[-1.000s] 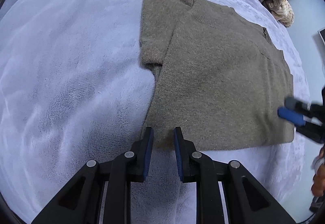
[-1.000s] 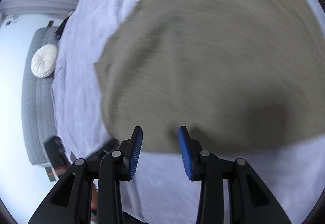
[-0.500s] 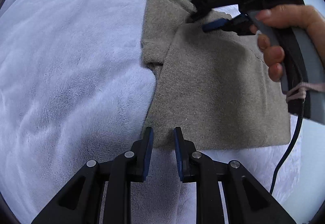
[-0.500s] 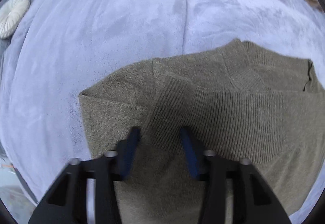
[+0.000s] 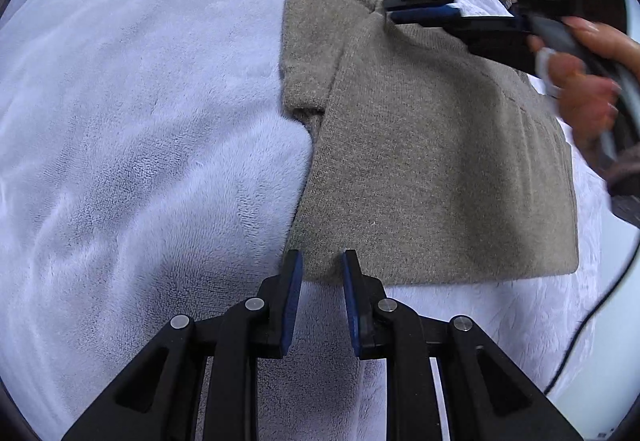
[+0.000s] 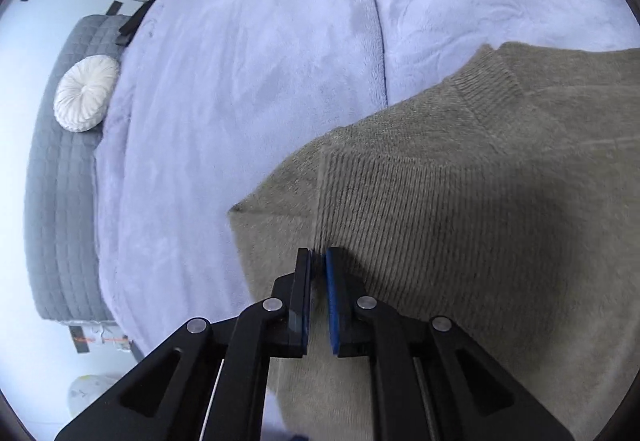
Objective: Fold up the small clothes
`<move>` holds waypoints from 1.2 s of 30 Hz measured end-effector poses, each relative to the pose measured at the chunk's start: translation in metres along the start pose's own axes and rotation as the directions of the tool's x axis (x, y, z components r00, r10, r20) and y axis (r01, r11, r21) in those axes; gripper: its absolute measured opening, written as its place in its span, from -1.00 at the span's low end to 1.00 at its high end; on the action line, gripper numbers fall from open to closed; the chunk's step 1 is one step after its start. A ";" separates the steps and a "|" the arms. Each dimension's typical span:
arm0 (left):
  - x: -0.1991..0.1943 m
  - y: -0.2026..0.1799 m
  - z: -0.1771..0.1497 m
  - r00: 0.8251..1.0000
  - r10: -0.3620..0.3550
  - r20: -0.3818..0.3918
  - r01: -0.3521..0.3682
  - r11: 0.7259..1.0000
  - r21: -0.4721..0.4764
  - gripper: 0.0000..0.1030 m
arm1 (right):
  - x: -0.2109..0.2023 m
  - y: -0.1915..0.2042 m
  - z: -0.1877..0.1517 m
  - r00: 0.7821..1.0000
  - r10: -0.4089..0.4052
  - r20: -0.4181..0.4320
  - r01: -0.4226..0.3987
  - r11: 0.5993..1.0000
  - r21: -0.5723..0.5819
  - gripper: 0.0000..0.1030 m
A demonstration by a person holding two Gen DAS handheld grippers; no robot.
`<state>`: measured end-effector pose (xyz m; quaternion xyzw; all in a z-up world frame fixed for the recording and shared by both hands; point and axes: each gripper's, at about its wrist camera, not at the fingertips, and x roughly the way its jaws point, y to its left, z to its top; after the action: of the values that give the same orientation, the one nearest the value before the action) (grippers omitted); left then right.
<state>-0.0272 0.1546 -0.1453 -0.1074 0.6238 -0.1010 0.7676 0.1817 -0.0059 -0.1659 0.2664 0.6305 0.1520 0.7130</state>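
Observation:
A grey-brown knit sweater (image 5: 432, 161) lies flat and partly folded on a lavender fleece blanket (image 5: 140, 121). My left gripper (image 5: 320, 261) stands at its near hem corner. The jaws are a narrow gap apart, the hem edge lies at the tips, and the pads are not visibly pressing it. My right gripper (image 5: 390, 11), held by a hand (image 5: 584, 81), is at the far shoulder edge of the sweater. In the right wrist view the right gripper (image 6: 318, 261) is closing, its jaws almost together on a raised ridge of the sweater (image 6: 460, 221).
The blanket covers a wide bed with open fleece to the left of the sweater. A grey quilted headboard (image 6: 60, 181) with a round white cushion (image 6: 86, 99) lies beyond the bed's edge. A black cable (image 5: 592, 321) hangs at the right.
The right gripper swung from the sweater's near right edge across to its far shoulder, and its jaws narrowed from wide apart to almost together. The left gripper stayed at the hem corner.

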 end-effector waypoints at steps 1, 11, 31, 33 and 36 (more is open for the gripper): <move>0.000 0.000 0.000 1.000 0.000 -0.001 0.000 1.000 0.001 -0.57 | -0.009 0.002 -0.006 1.000 0.005 0.002 -0.005 1.000 -0.017 -0.80; -0.001 0.026 -0.002 0.999 -0.019 -0.033 0.017 0.997 -0.073 -0.36 | 0.008 -0.026 -0.050 0.998 -0.013 -0.056 0.018 0.996 0.082 -0.84; -0.006 0.015 -0.026 0.993 0.075 -0.092 -0.076 0.997 -0.012 -0.36 | -0.079 -0.068 -0.158 0.996 -0.020 -0.086 0.035 0.984 0.175 0.13; -0.006 0.014 -0.025 0.992 0.086 -0.097 -0.087 0.996 -0.001 -0.36 | -0.084 -0.079 -0.173 0.996 -0.018 -0.091 0.036 0.978 0.204 0.21; -0.005 0.011 -0.025 0.989 0.105 -0.103 -0.104 0.994 0.019 -0.36 | -0.088 -0.088 -0.190 0.996 -0.012 -0.092 0.034 0.968 0.248 0.23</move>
<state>-0.0528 0.1651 -0.1490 -0.0639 0.6667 -0.0705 0.7392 -0.0293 -0.0898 -0.1564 0.3395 0.6790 0.0749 0.6466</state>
